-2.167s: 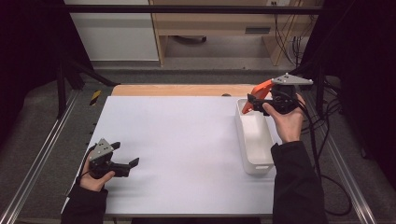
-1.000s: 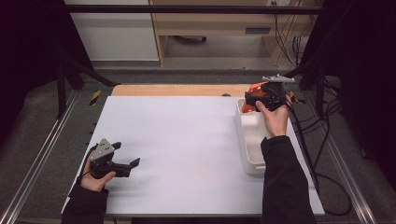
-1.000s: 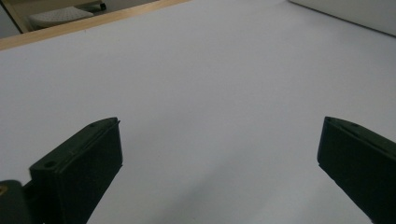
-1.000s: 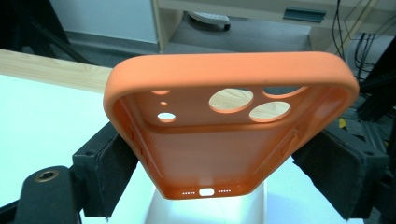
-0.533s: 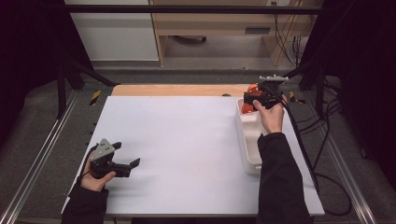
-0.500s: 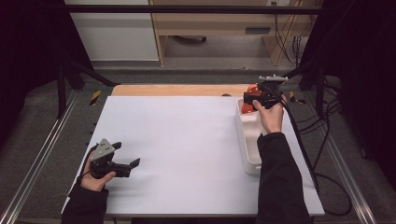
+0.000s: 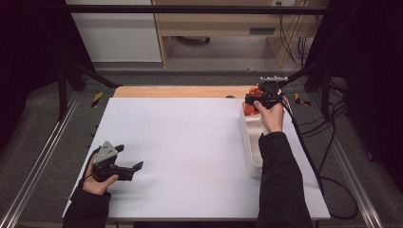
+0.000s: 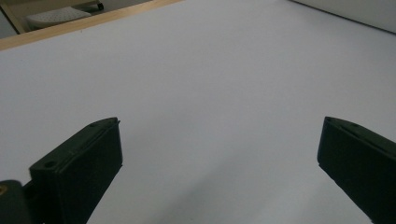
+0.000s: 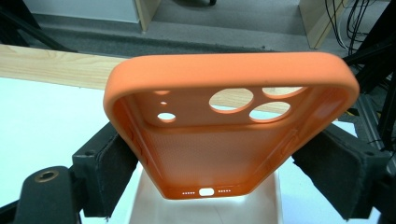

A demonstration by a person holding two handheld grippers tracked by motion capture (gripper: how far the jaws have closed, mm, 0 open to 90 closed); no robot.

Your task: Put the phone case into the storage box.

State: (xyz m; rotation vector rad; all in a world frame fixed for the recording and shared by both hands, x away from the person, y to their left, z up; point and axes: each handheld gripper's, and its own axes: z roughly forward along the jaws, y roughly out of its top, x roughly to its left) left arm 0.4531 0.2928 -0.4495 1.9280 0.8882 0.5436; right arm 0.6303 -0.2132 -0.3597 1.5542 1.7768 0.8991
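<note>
An orange phone case (image 9: 229, 130) with round camera holes is clamped by its long sides between my right gripper's (image 9: 219, 172) black pads, open side up. In the high view the right gripper (image 7: 254, 100) holds the orange case (image 7: 248, 106) over the far end of a long white tray (image 7: 250, 142) at the table's right side. My left gripper (image 7: 128, 159) rests near the front left of the white table, jaws wide apart. In the left gripper view its fingers (image 8: 79, 168) frame bare white tabletop and nothing lies between them.
A wooden strip (image 7: 180, 91) runs along the table's far edge. Black cables (image 7: 328, 156) trail down the right side past the table. A metal rail (image 7: 43, 156) borders the left. The white tabletop (image 7: 190, 142) between the two hands is wide.
My right hand has moved left and away from me, then lowered the orange case toward the tray's far end. The left hand has stayed put.
</note>
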